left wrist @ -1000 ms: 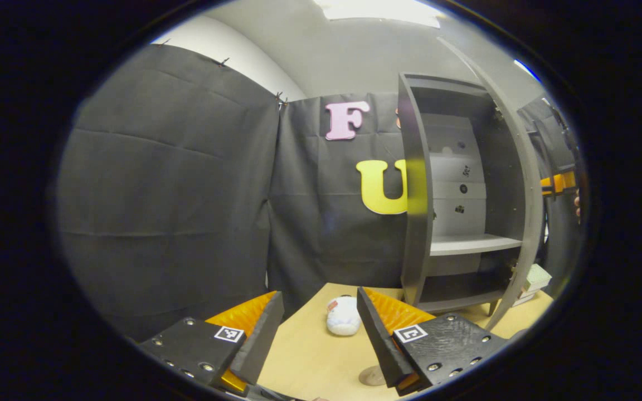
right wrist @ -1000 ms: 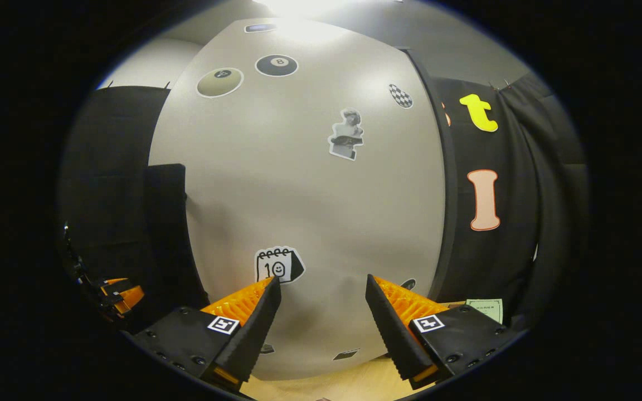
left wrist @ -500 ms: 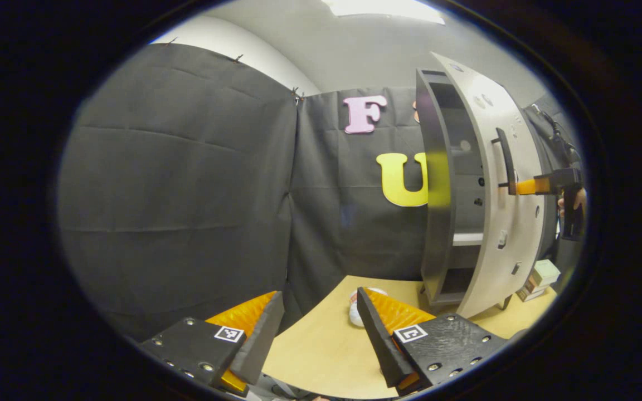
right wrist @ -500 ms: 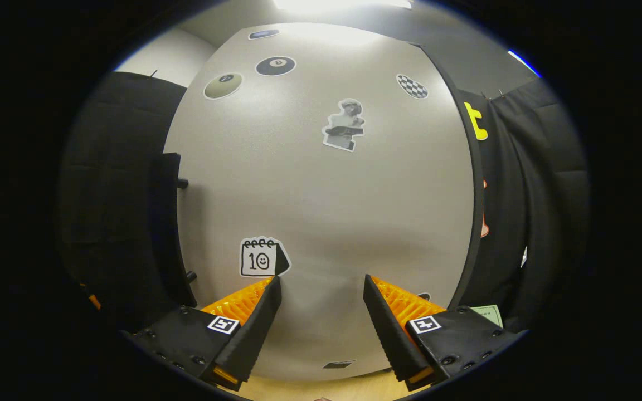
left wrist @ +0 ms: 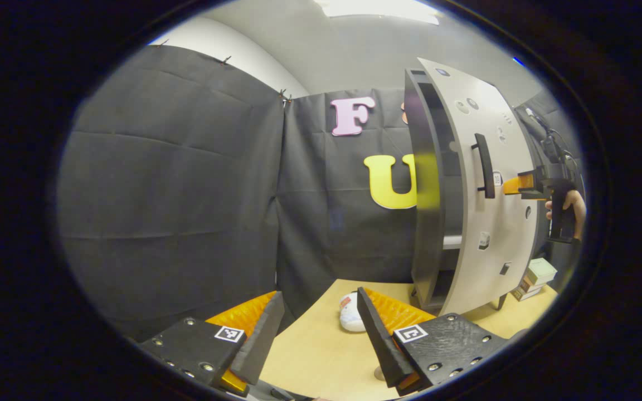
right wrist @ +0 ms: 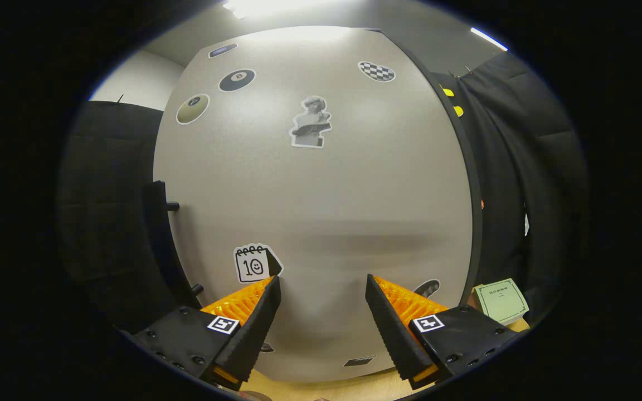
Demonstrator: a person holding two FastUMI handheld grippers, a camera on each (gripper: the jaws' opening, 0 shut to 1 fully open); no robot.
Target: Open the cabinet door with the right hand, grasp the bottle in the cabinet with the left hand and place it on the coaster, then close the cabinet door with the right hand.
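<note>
The grey cabinet (left wrist: pixel 424 223) stands at the right of the left gripper view, its sticker-covered door (left wrist: pixel 482 256) swung close to the frame with a narrow gap left. A hand (left wrist: pixel 569 203) holds my right gripper (left wrist: pixel 513 185) against the door face beside the black handle (left wrist: pixel 485 166). In the right gripper view that door (right wrist: pixel 326 195) is right in front of my right gripper (right wrist: pixel 322 279), which is open and holds nothing. My left gripper (left wrist: pixel 319 294) is open over the table. A small white bottle (left wrist: pixel 349 319) sits on the table, apart from a round coaster (left wrist: pixel 378 373) by my finger.
The light wooden table (left wrist: pixel 310 356) runs from my left gripper to the cabinet's feet. Small pale green and white boxes (left wrist: pixel 538 273) are stacked right of the cabinet, with the top box (right wrist: pixel 499 301) at the door's lower right. The door handle (right wrist: pixel 156 234) sticks out at its left edge.
The door has swung from wide open to nearly against the cabinet, hiding the shelves. My right gripper followed it, staying open at the door face. My left gripper barely moved.
</note>
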